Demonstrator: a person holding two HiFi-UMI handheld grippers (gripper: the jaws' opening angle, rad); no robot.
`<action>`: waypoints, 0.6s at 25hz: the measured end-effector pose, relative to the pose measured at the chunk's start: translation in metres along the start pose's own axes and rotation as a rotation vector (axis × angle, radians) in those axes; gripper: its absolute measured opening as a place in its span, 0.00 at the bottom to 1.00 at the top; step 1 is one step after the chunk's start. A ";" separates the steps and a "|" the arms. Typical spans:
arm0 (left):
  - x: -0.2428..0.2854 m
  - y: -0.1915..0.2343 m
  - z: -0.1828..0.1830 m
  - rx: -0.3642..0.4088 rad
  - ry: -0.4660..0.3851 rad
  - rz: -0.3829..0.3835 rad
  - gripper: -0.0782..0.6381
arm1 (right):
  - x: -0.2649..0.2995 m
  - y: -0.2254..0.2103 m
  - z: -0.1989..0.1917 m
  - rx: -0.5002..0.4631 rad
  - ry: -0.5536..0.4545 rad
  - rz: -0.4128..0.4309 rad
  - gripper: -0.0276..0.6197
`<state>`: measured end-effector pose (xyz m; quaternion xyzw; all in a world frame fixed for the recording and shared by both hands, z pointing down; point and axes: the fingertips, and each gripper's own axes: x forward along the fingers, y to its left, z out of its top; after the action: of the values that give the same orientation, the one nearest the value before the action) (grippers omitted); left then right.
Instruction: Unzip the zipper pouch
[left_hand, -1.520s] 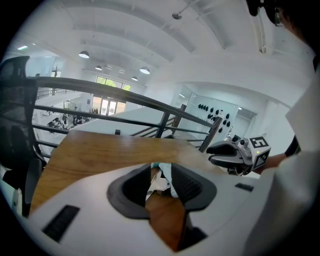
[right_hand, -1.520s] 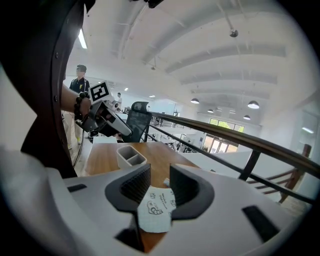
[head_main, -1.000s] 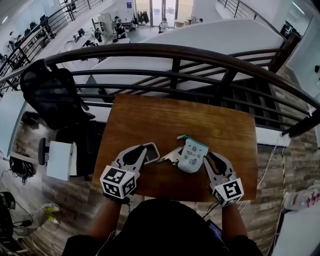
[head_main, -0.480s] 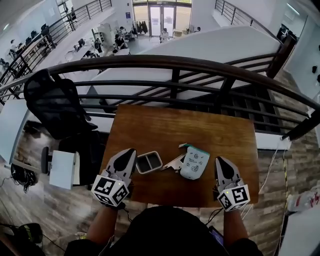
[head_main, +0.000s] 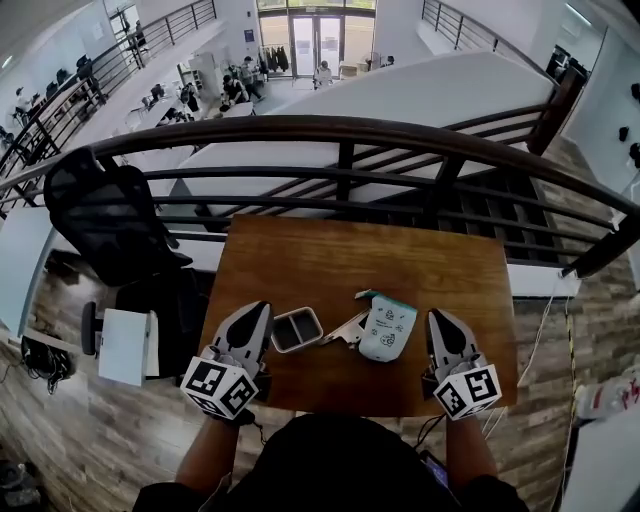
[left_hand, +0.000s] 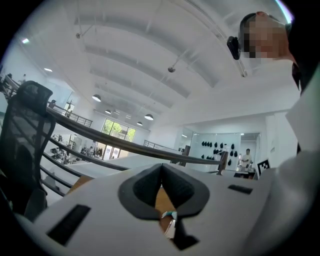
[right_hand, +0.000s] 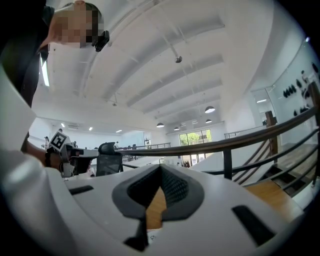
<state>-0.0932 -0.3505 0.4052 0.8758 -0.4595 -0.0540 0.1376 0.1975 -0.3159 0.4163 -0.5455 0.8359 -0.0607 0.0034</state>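
Left gripper (head_main: 259, 309) and right gripper (head_main: 437, 318) are both pressed fully together, pinching nothing and touching nothing. The zipper pouch (head_main: 386, 330) lies on the wooden table (head_main: 340, 250) between them, just right of a small grey tray (head_main: 297, 328); the teal-white sliver under the left jaws in the left gripper view is probably that pouch. A second ago both were spread, left at the tray, right close beside the pouch; both have since closed and backed off, pouch unmoved.
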 end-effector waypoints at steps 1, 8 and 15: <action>0.001 -0.001 0.000 0.000 0.000 -0.002 0.13 | 0.000 -0.002 -0.001 0.004 0.000 -0.002 0.03; 0.003 0.000 0.002 -0.004 -0.011 0.001 0.13 | 0.001 -0.005 -0.009 0.016 0.013 0.003 0.03; 0.005 0.001 -0.002 -0.023 -0.015 0.009 0.13 | 0.001 -0.006 -0.013 0.017 0.020 0.012 0.03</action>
<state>-0.0908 -0.3543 0.4078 0.8717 -0.4637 -0.0653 0.1444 0.2012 -0.3179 0.4294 -0.5397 0.8386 -0.0732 0.0002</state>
